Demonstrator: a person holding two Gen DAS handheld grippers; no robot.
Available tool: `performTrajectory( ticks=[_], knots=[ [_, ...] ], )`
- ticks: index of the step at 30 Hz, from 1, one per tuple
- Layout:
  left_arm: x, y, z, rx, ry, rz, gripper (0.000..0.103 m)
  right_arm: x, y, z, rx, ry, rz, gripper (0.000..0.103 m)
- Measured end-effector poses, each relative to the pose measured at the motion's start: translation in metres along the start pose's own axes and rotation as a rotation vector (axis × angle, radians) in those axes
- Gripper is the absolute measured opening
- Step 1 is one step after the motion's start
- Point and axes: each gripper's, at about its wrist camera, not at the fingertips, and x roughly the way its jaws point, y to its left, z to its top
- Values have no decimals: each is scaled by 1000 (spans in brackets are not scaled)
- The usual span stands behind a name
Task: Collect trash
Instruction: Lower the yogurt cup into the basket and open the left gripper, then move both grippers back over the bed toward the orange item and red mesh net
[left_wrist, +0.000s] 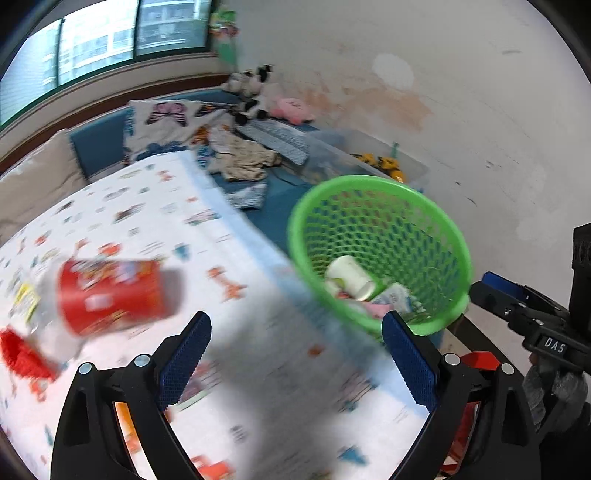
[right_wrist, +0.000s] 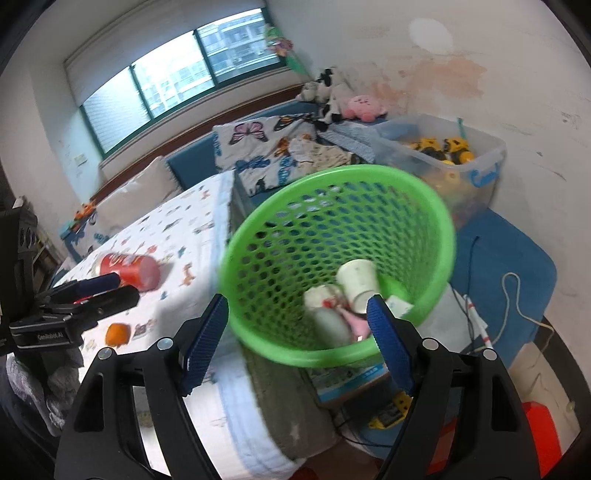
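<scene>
A green mesh basket (right_wrist: 439, 236) hangs tilted beside the bed, its mouth towards me. Inside lie a white paper cup (right_wrist: 358, 280) and other scraps. My right gripper (right_wrist: 297, 300) holds the basket by its near rim with the jaws wide: one pad lies against the rim's outside, the other reaches over it. The left wrist view shows the basket (left_wrist: 369, 184) with the right gripper (left_wrist: 480, 291) at its rim. My left gripper (left_wrist: 295, 319) is open and empty above the bedspread. A red printed cup (left_wrist: 110, 295) lies on its side ahead and to the left, also seen as the red cup (right_wrist: 129, 269).
A patterned bedspread (left_wrist: 166, 206) covers the bed. A clear wrapper (left_wrist: 29, 306) and a red item (left_wrist: 22, 358) lie by the cup, an orange scrap (right_wrist: 117, 334) nearer. A clear toy box (right_wrist: 480, 173), clothes and plush toys (right_wrist: 364, 105) sit by the wall. Cables (right_wrist: 517, 306) run over the blue floor mat.
</scene>
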Motion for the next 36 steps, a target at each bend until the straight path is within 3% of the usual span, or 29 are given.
performTrajectory(
  ticks=[19, 30, 36],
  knots=[
    [-84, 162, -75, -327, -61, 263, 91, 49, 116, -26, -181, 127, 182, 78],
    [-107, 201, -100, -415, -68, 330, 88, 81, 198, -39, -305, 196, 293, 76],
    [-111, 215, -111, -447, -61, 341, 84, 99, 225, -44, -342, 224, 311, 72]
  ],
)
